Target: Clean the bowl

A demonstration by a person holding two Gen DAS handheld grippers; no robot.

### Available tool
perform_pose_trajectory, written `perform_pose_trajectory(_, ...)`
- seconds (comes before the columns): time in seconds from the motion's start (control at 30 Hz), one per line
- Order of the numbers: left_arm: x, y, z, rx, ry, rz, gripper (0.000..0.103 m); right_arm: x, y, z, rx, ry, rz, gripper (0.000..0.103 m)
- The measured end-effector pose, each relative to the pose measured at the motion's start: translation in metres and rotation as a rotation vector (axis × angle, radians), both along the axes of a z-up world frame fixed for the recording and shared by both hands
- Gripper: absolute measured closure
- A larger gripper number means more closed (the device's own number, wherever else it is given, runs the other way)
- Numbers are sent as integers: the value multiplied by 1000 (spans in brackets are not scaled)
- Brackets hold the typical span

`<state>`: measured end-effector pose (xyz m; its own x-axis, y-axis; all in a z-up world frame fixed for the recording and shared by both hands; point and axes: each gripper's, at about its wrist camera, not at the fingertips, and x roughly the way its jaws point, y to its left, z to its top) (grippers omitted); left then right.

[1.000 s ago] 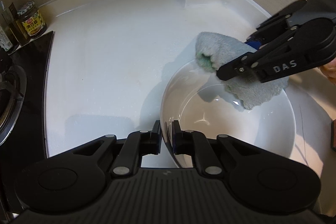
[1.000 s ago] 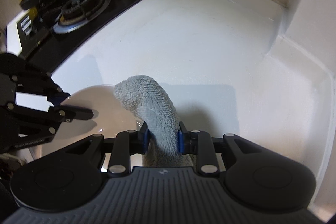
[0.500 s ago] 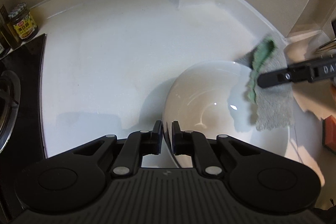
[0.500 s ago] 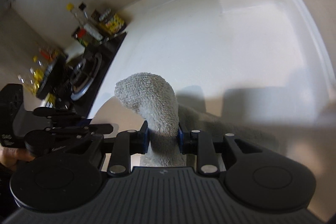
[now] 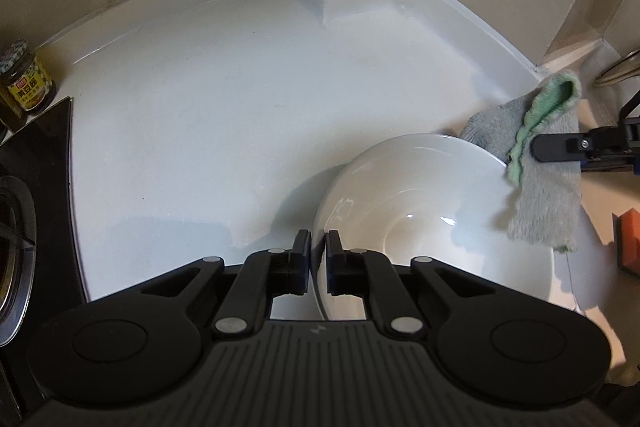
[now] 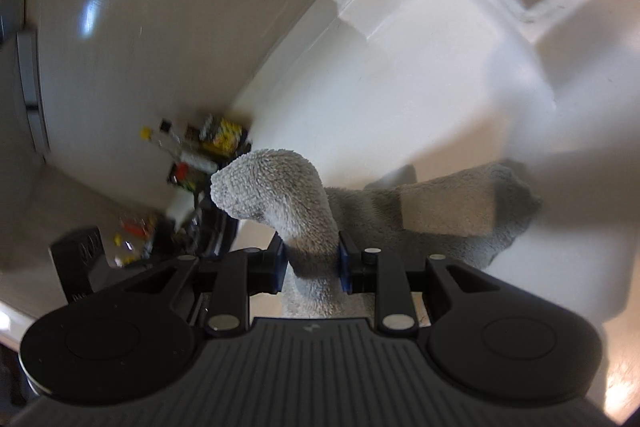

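- Left wrist view: my left gripper (image 5: 318, 259) is nearly closed and pinches the near rim of the white bowl (image 5: 420, 211).
- The bowl sits on the white counter (image 5: 240, 131), on the right side.
- My right gripper (image 5: 538, 148) comes in from the right and holds a gray and green cloth (image 5: 544, 183). The cloth hangs over the bowl's far right rim.
- A jar with a yellow label (image 5: 25, 83) stands far left, by the black stove (image 5: 28, 187).
- Right wrist view: my right gripper (image 6: 311, 261) is squeezed tight on the gray cloth (image 6: 280, 195). The cloth sticks up between the fingers and spreads out to the right.
- I cannot see the bowl here. The left side is blurry.
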<state>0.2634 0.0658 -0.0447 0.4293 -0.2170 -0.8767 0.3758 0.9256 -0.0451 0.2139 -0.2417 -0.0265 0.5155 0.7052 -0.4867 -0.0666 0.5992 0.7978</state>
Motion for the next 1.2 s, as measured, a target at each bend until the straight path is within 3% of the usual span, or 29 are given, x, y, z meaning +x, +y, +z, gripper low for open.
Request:
perform_pose_trajectory(0.2, -5, 0, 1, 6, -10, 10, 98, 5, 7, -5, -106, 18, -39, 88)
perform_pose_trajectory(0.5, -16, 1, -2, -12, -11, 90, 98, -6, 25, -23, -73, 118, 27, 88)
perform_pose_trajectory(0.7, -24, -2, -2, -26, -12, 160, 98, -31, 31, -15, -181, 48, 172, 88)
perform_pose_trajectory(0.9, -35, -5, -1, -12, -8, 190, 99, -47, 59, -3, -295, -26, 241, 89)
perform_pose_trajectory(1.07, -28, -1, 0, -15, 3, 75, 98, -36, 60, -5, -289, -15, 222, 89)
perform_pose_trajectory(1.2, -11, -5, 8, 24, -31, -103, 96, -35, 55, -5, -310, -26, 243, 89)
